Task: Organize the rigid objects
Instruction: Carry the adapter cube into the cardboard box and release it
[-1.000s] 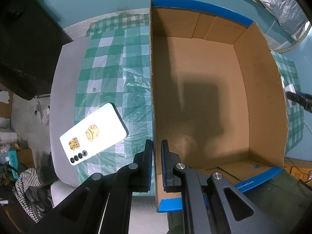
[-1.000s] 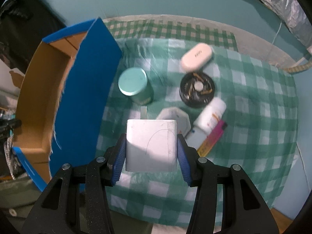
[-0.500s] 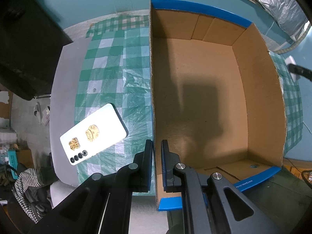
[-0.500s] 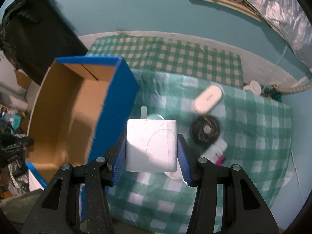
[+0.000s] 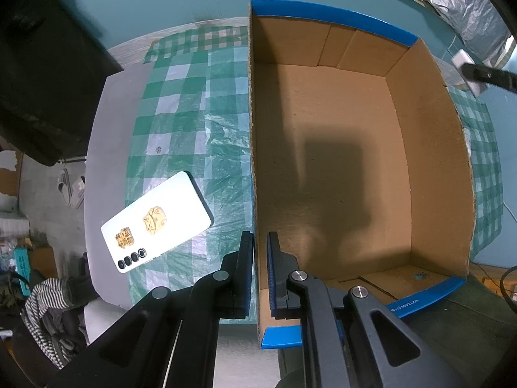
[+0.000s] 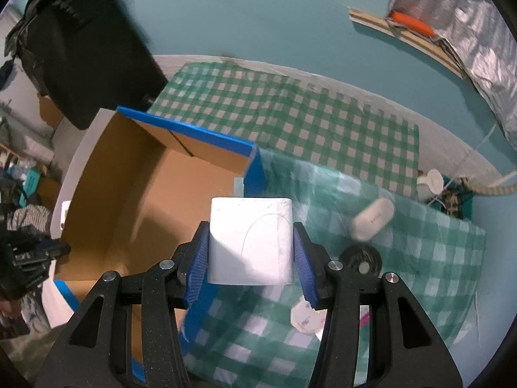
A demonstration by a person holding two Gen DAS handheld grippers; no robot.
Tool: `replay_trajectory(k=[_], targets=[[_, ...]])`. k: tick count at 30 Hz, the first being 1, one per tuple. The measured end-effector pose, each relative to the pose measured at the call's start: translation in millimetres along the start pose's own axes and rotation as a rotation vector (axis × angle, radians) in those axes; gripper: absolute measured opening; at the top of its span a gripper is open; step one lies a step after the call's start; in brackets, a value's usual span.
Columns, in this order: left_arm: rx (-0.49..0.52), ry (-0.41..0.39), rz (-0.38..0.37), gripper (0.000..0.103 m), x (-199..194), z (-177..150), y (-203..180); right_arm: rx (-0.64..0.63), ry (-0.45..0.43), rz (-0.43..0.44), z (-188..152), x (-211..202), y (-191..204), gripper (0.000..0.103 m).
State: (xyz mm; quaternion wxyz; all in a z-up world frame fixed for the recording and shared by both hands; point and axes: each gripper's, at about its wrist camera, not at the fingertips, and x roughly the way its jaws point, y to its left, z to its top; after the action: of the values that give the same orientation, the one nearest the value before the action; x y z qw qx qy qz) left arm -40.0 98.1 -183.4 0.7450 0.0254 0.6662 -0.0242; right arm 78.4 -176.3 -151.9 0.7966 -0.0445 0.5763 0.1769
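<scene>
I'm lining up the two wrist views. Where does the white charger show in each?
Left wrist: the charger is a small white block at the far right edge, past the box's right wall, held by the right gripper.
Right wrist: the charger fills the centre, clamped in the right gripper, over the box's near wall.
Shared landmark: the blue-edged cardboard box.

At my ten o'clock a black bag [image 6: 80,55], silver foil sheet [image 6: 468,32] at two, striped cloth [image 5: 45,304] at eight, teal wall [image 6: 258,16] ahead

Dim bluish light, fisheye-warped, blurred edges.
</scene>
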Motion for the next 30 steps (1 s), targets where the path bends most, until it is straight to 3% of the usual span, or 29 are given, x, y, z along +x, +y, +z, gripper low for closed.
replay_trajectory(k=[19, 30], targets=[[-0.002, -0.021, 0.002, 0.008, -5, -1, 2, -0.144, 0.038, 0.001, 35, 41, 50, 0.05], [-0.004, -0.021, 0.001, 0.008, -5, -3, 1, -0.142, 0.062, -0.008, 41, 54, 54, 0.047]])
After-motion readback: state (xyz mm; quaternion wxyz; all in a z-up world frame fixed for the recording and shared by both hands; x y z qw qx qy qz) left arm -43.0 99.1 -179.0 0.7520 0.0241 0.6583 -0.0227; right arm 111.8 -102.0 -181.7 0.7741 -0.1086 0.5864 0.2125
